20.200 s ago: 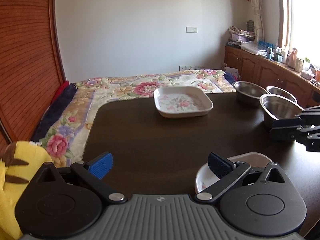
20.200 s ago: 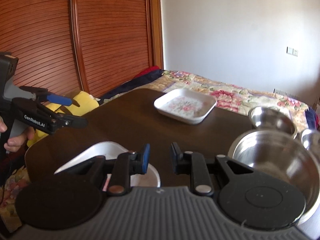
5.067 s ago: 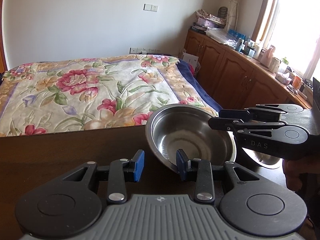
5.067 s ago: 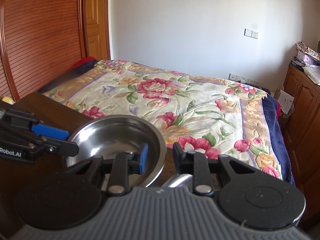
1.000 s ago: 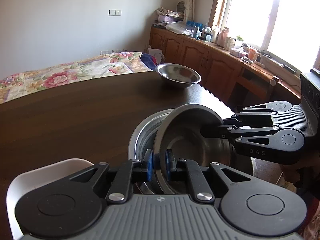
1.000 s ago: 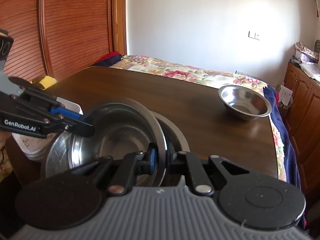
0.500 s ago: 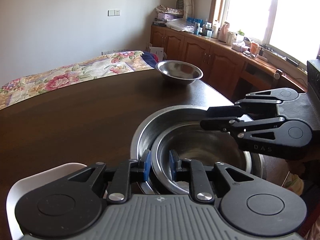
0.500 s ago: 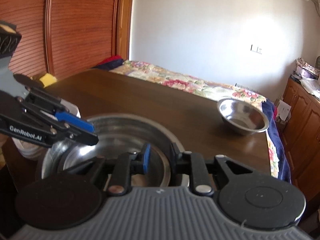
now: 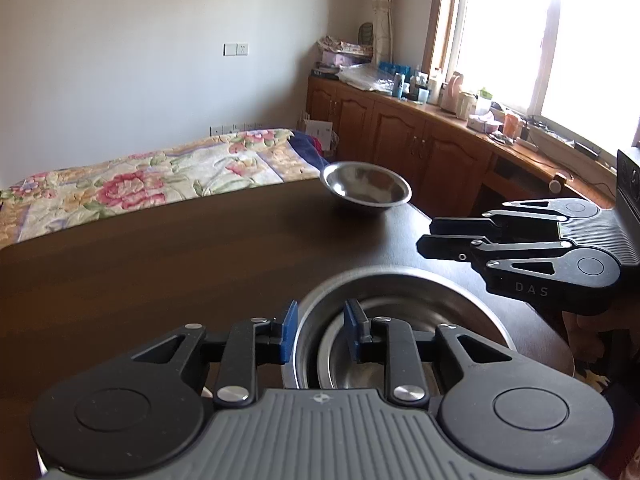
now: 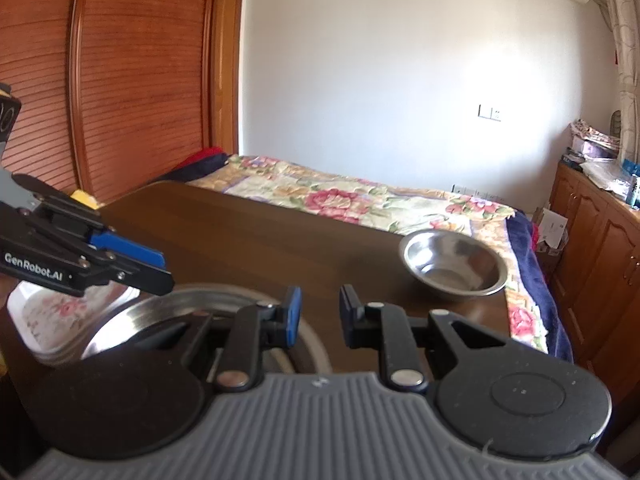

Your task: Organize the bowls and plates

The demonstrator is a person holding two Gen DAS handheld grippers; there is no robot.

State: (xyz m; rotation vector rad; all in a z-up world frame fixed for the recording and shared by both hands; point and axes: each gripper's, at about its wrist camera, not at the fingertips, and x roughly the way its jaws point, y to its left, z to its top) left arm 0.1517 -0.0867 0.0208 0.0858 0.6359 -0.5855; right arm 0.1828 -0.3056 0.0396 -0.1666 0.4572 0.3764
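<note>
Two steel bowls are nested near the table's front: a large outer bowl (image 9: 400,276) (image 10: 132,316) holds a smaller one (image 9: 372,344). My left gripper (image 9: 320,332) (image 10: 166,270) is open over the stack's left rim, and nothing is held between its blue pads (image 9: 289,332). My right gripper (image 10: 320,316) (image 9: 426,236) is also open and empty, raised off the stack's right side. A third steel bowl (image 9: 366,188) (image 10: 452,266) stands alone near the far right corner of the dark table (image 9: 160,260) (image 10: 260,248).
A white floral plate (image 10: 44,312) lies left of the stacked bowls. A bed with a flowered cover (image 9: 140,184) runs along the table's far edge. Wooden cabinets (image 9: 420,148) with clutter line the right wall under a window.
Both grippers were shut on the smaller bowl's rim, tilted over the large one. It now lies nested inside, and both grippers have opened and drawn back from it.
</note>
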